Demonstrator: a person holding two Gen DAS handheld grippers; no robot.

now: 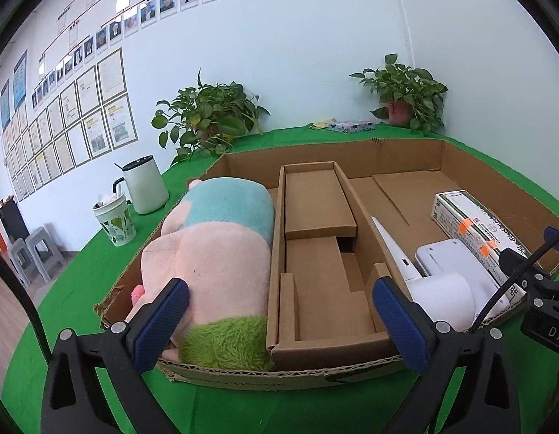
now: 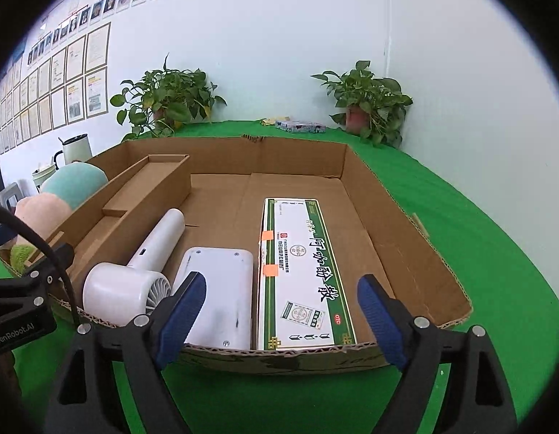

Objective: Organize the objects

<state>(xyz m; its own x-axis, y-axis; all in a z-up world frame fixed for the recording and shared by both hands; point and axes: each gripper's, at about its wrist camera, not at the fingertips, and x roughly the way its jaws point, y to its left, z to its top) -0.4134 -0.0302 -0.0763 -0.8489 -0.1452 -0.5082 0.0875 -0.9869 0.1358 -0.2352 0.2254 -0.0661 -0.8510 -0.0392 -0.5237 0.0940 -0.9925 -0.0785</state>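
- Two grippers, left gripper (image 1: pixel 279 311) and right gripper (image 2: pixel 283 311): jaws spread wide, nothing between them.
- Cardboard tray (image 2: pixel 406 217) on green worktop (image 2: pixel 496 253), at 12 o'clock.
- Plush toy (image 1: pixel 214 246): 10 o'clock compartment.
- Hair dryer (image 2: pixel 134 278), white device (image 2: pixel 221 289), medicine box (image 2: pixel 304 271): 2 o'clock compartment.

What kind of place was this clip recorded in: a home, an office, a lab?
Most likely an office or company room set up for recording. A wall carries rows of staff portrait photos above framed certificates, and the work surface is a table with a green cloth, with potted plants at its back.
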